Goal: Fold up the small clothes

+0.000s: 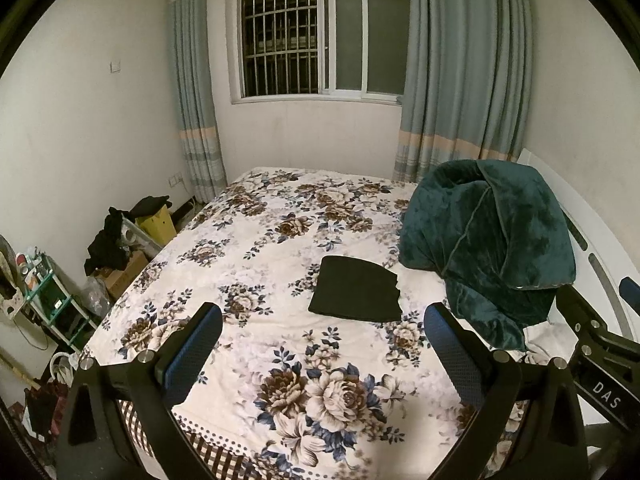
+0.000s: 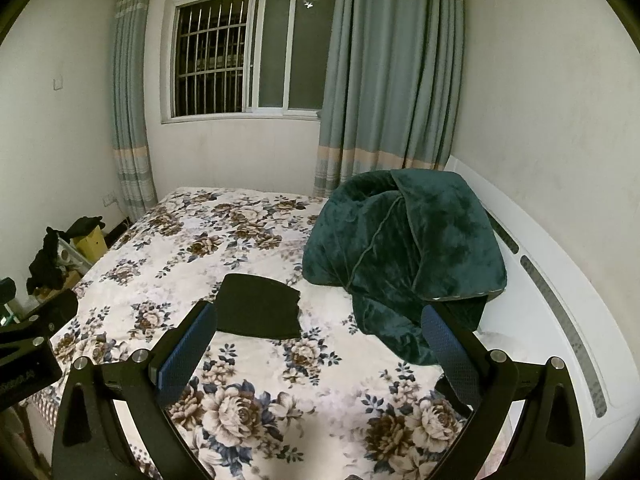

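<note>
A small black garment (image 1: 356,294) lies folded into a flat rectangle on the floral bedspread (image 1: 256,240), near the middle of the bed. It also shows in the right wrist view (image 2: 258,306). My left gripper (image 1: 322,316) is open and empty, held above the near part of the bed, short of the garment. My right gripper (image 2: 320,316) is open and empty, also short of the garment; its left finger (image 2: 192,344) overlaps the garment's near left corner in view. The right gripper's body shows at the right edge of the left wrist view (image 1: 592,332).
A dark green plush blanket (image 1: 488,240) is heaped on the right side of the bed, against the white headboard (image 2: 560,300). Left of the bed stand boxes with black clothes (image 1: 116,236) and a small shelf (image 1: 48,296). Window and curtains are behind.
</note>
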